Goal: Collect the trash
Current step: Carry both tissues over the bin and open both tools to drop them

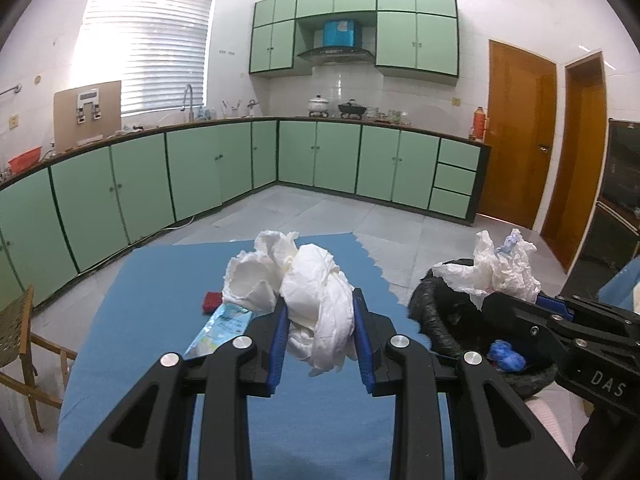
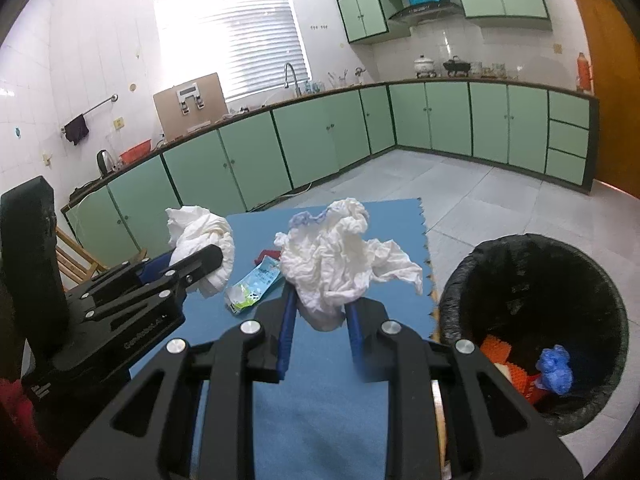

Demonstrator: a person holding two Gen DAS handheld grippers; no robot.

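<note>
**Both grippers loaded with tissue, bin at the right edge**

The left gripper [image 1: 320, 336] pinches a crumpled wad of white tissue paper [image 1: 320, 312] between its blue-padded fingers [image 1: 278, 344], lifted above the blue felt-covered worktop [image 1: 160, 300]. The right gripper [image 2: 320, 320] pinches a second crumpled white tissue with a faint blue printed edge [image 2: 340, 264] in the same way; it too is clear of the worktop.

Handling, as a judgement: both wads are very light, soft and compressible. They will not slip readily but can tear or shed a loose flap. The fingers grip each wad low, through its dense core, which is the correct place; a hold on an outer flap would likely let the bulk sag or pull free.

The round waste bin lined with a black plastic bag [image 2: 536, 280] stands on the floor just beside the right edge of the worktop. It already contains a crumpled blue item [image 2: 554, 368] and orange pieces [image 2: 496, 354].

Remaining on the worktop, toward its far edge: a flattened light-blue printed foil wrapper [image 2: 256, 284] and a small red object [image 1: 211, 302]. The wrapper lies flat and looks thin and slick; it should be taken at an end or a raised edge.
</note>
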